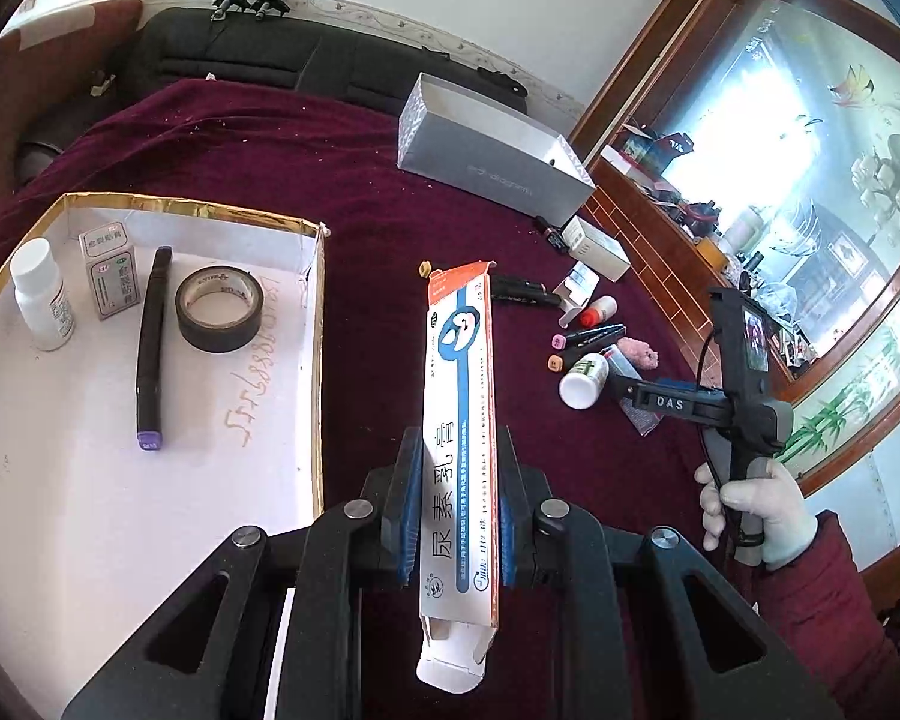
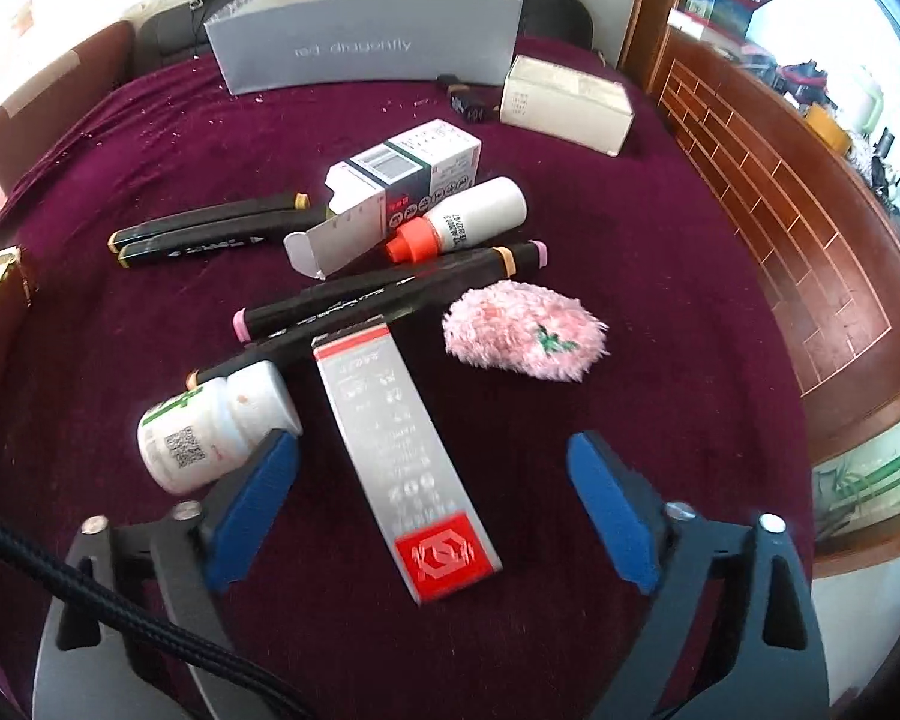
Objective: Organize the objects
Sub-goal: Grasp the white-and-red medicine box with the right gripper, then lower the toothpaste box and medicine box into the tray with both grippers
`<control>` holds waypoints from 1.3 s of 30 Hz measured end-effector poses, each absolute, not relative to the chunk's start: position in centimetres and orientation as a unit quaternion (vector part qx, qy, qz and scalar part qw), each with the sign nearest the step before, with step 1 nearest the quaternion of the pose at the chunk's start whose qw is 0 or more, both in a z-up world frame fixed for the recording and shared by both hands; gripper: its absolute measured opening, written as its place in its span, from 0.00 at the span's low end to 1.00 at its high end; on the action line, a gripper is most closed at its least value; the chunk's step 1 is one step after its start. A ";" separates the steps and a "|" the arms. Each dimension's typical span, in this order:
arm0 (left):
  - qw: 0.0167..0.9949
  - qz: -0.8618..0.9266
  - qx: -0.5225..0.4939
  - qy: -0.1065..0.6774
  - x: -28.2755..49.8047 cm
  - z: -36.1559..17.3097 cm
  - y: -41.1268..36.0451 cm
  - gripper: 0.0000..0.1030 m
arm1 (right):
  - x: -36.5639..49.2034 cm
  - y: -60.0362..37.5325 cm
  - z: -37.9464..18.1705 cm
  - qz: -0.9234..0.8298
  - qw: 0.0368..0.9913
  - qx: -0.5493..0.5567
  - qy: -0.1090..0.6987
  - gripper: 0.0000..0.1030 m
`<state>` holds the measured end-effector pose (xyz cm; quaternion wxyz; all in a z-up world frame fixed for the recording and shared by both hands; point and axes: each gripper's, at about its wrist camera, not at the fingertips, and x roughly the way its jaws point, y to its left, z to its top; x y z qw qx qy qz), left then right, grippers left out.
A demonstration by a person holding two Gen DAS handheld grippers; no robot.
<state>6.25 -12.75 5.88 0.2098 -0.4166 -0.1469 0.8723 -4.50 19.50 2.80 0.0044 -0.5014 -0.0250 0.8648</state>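
My left gripper [image 1: 456, 462] is shut on a long white, orange and blue carton [image 1: 459, 360], held above the maroon cloth just right of the gold-rimmed white tray [image 1: 317, 324]. The tray holds a white bottle [image 1: 39, 294], a small box [image 1: 109, 276], a black marker [image 1: 150, 348] and a roll of black tape [image 1: 219, 309]. My right gripper [image 2: 435, 450] is open, pointing down, with a silver and red carton [image 2: 402, 456] lying between its blue pads [image 2: 258, 492] and touching neither. A white bottle with a green label [image 2: 210, 426] lies by the left pad.
Loose on the cloth are black markers [image 2: 390, 288], two more markers [image 2: 210, 228], an orange-capped bottle [image 2: 462, 219], an opened small carton [image 2: 390, 186] and a pink fluffy pad [image 2: 525, 330]. A grey box [image 2: 366, 30] and a white box [image 2: 570, 96] stand behind. A wooden cabinet [image 2: 780, 210] lies right.
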 end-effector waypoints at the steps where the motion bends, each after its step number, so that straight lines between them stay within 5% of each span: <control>1: 0.208 0.872 -0.418 -0.147 6.2 5.8 -12.8 0.17 | -4.7 19.5 2.8 0.863 0.005 -0.505 -0.026 0.72; 8: 0.199 0.871 -0.424 -0.150 5.9 5.4 -13.1 0.17 | -4.1 19.3 2.5 0.858 0.005 -0.514 -0.013 0.25; 19: 0.198 0.866 -0.429 -0.163 6.1 5.3 -13.8 0.17 | -0.2 20.1 7.0 0.873 -0.050 -0.476 0.095 0.24; 29: 0.109 0.893 -0.412 -0.145 5.6 6.9 -21.6 0.17 | 0.5 10.4 10.2 0.851 -0.199 -0.470 0.126 0.25; 39: 0.051 0.870 -0.479 -0.104 3.1 2.8 -24.1 0.17 | -1.4 -2.5 8.2 0.790 -0.314 -0.511 0.129 0.25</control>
